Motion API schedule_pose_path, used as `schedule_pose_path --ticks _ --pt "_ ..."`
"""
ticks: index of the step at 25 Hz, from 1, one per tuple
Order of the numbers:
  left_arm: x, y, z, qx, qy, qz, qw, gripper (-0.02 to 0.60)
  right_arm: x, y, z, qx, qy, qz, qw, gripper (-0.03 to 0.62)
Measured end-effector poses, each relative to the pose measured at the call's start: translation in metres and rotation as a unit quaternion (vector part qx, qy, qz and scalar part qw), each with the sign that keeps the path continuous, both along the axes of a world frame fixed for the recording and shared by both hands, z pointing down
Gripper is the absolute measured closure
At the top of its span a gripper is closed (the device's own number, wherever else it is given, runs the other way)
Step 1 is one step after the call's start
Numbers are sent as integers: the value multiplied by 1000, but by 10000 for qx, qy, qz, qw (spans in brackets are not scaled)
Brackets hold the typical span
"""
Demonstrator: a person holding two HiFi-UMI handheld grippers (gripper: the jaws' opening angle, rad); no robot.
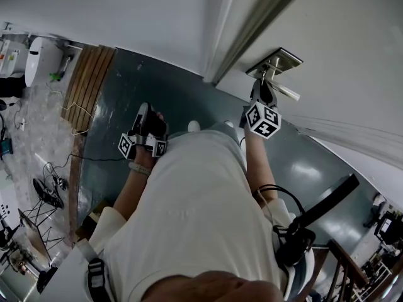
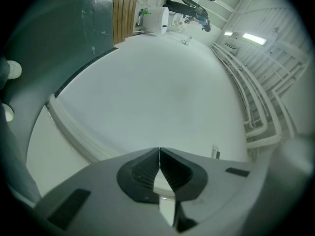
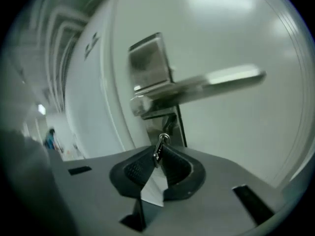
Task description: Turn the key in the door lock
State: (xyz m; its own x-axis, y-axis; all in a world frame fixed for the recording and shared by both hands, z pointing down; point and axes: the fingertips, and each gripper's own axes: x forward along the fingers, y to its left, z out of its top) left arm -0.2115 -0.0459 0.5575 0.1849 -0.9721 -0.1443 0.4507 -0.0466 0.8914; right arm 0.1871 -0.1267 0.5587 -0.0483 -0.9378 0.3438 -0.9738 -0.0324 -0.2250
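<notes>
1. The right gripper's (image 3: 156,157) jaws are pinched on the key (image 3: 159,147), whose thin metal head stands edge-on between them.
2. The key sits at the lower part of the lock plate (image 3: 147,63) on the white door (image 3: 236,28), just under the lever handle (image 3: 216,80).
3. The left gripper's (image 2: 159,156) jaws are pressed together with nothing between them, facing a bare white wall (image 2: 147,82).
4. In the head view, the left gripper is held low near the person (image 1: 189,219), well apart from the door.
</notes>
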Motion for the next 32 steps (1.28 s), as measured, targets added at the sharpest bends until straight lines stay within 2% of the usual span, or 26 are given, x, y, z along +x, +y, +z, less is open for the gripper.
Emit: schedule_pose_path --ticks 1,3,6,8,12,15,16,18,19,20,21,22,24,26,27,28,29,30,31,32 --pt "0 0 0 2 3 -4 10000 574 2 0 0 37 -809 121 9966 545" --pt "0 -1 -2 -5 8 -6 10000 574 3 -1 -3 126 -2272 303 9733 546" --pt "0 -1 -2 -17 21 -1 10000 574 3 0 -4 276 -3943 486 9173 554" --pt "0 -2 -1 -20 31 -6 10000 574 5 1 0 322 -4674 576 8816 554" --pt "0 -2 -2 -19 57 -6 10000 574 4 5 4 282 -5630 840 8217 554" --pt "0 -2 -3 -34 79 -3 10000 574 6 8 7 357 -6070 903 7887 553" --pt "0 -2 -3 -40 85 -5 10000 574 6 8 6 380 -6155 869 7824 554" --pt "0 -2 -3 -43 90 -8 9999 574 6 8 7 440 -6231 718 7776 553" --pt "0 -2 -2 -42 91 -8 9999 574 6 8 5 487 -6208 607 7801 553" --pt "0 -2 -2 -41 94 -8 9999 574 5 8 2 533 -6103 510 7887 549" --pt "0 -2 -2 -39 98 -6 9999 574 6 9 0 560 -5895 450 8046 549" --pt "0 -2 -2 -37 102 -3 9999 574 7 11 -3 565 -5572 414 8274 549" --pt "1 -3 -3 -33 113 -6 9999 574 12 17 -11 518 -4518 264 8902 548" --pt "0 -3 -3 -35 130 -22 9999 574 16 24 -21 426 -2775 -85 9597 547" --pt "0 -3 -3 -35 140 -25 9999 574 17 27 -26 360 -1627 -317 9855 545" --pt "0 -3 -3 -33 149 -22 9999 574 14 31 -30 289 -363 -596 9971 543" --pt "0 -3 -2 -30 156 -15 9999 574 9 35 -32 216 899 -922 9914 541" --pt "0 -4 -1 -29 163 -8 9999 574 1 38 -33 130 2059 -1280 9701 532" --pt "0 -4 -1 -30 172 -3 9998 574 -7 40 -29 18 3081 -1641 9371 519" --pt "-1 -4 0 -33 184 -1 9998 574 -15 43 -23 -106 3968 -1963 8966 496"
